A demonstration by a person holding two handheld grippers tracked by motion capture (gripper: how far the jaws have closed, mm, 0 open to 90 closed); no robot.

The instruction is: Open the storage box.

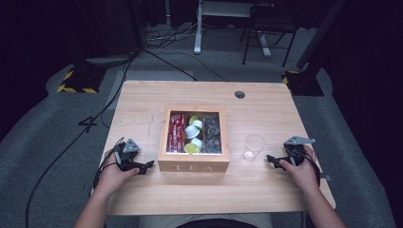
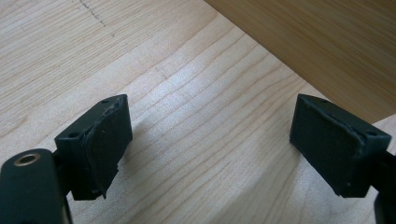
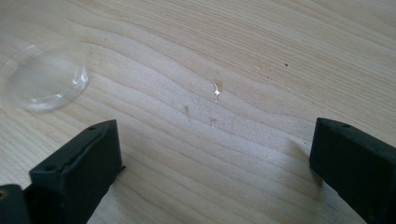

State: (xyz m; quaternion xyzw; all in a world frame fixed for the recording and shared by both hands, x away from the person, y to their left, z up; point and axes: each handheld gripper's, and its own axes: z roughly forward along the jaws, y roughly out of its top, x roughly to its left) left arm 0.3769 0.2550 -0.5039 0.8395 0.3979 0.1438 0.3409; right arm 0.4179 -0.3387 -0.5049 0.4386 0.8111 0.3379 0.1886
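A wooden box marked TEA (image 1: 194,166) stands at the table's middle, lid off, with red packets (image 1: 177,133), white and green capsules (image 1: 194,135) and dark sachets (image 1: 212,133) in three compartments. A clear plastic cup (image 1: 253,146) stands to its right; its base (image 3: 44,84) appears at the upper left of the right gripper view. My left gripper (image 1: 147,167) rests on the table just left of the box, open and empty (image 2: 210,149), with the box's wall (image 2: 317,42) ahead. My right gripper (image 1: 272,161) lies right of the cup, open with nothing between its jaws (image 3: 215,163).
The light wooden table (image 1: 142,99) has a cable hole (image 1: 240,94) near its far edge. Black cables (image 1: 71,142) run over the grey floor at left. Stand bases with yellow-black tape (image 1: 76,80) and a desk frame (image 1: 204,28) are behind the table.
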